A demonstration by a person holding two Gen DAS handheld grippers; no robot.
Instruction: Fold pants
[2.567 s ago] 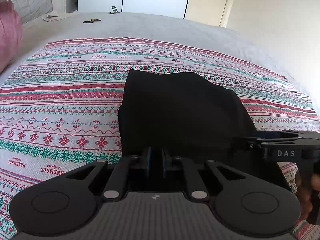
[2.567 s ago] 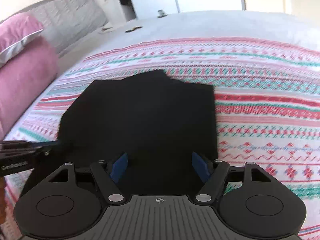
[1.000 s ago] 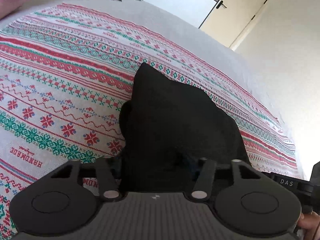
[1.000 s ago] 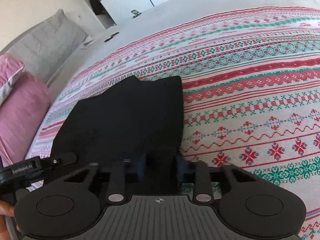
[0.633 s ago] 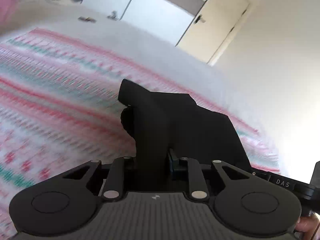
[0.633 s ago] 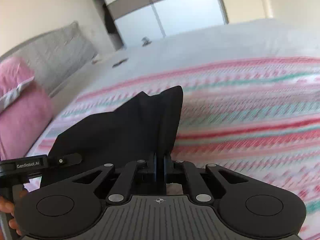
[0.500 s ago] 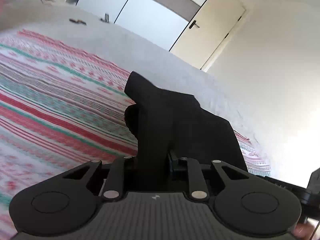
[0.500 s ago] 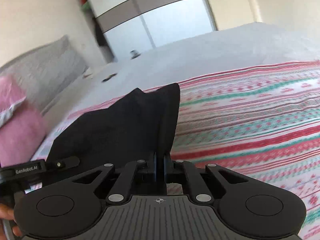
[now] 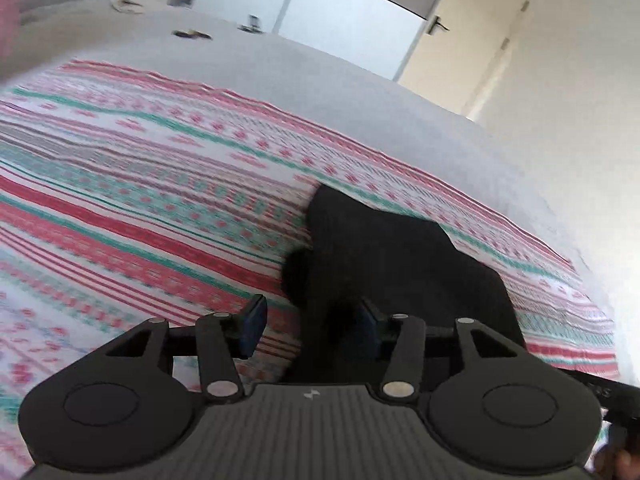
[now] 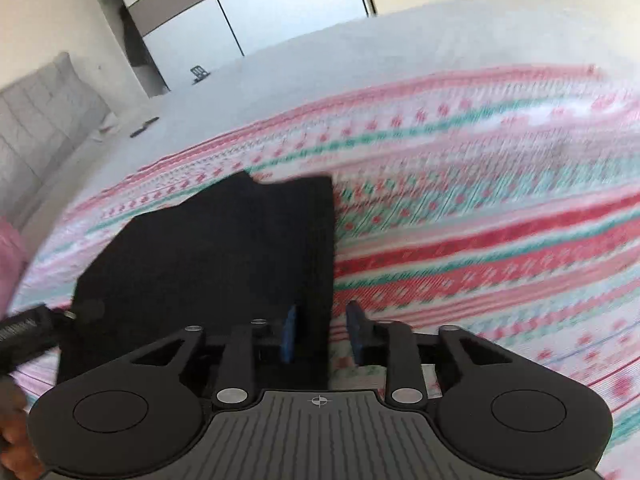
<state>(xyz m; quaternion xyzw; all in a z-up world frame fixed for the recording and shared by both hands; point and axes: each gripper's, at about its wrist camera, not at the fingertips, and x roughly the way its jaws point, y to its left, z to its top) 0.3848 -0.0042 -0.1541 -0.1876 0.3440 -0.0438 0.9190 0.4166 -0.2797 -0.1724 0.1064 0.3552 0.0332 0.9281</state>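
Note:
The black pants (image 9: 400, 264) lie folded in a compact stack on the patterned red, green and white blanket (image 9: 140, 200). My left gripper (image 9: 310, 324) is open, its jaws spread around the stack's near left corner. In the right wrist view the pants (image 10: 224, 256) fill the left centre. My right gripper (image 10: 322, 334) is open, its jaws astride the stack's near right edge. Each view shows the other gripper at the frame's edge.
The blanket covers a grey bed (image 9: 280, 64). Small dark objects (image 9: 190, 34) lie far back on it. A grey headboard (image 10: 36, 120) and a pink pillow (image 10: 10, 256) are on the left. Wardrobe doors (image 10: 280, 4) and a room door (image 9: 464, 36) stand beyond.
Both grippers were shut on the lifted pants edge half a second ago. They have come down and opened, and the pants now lie flat on the blanket.

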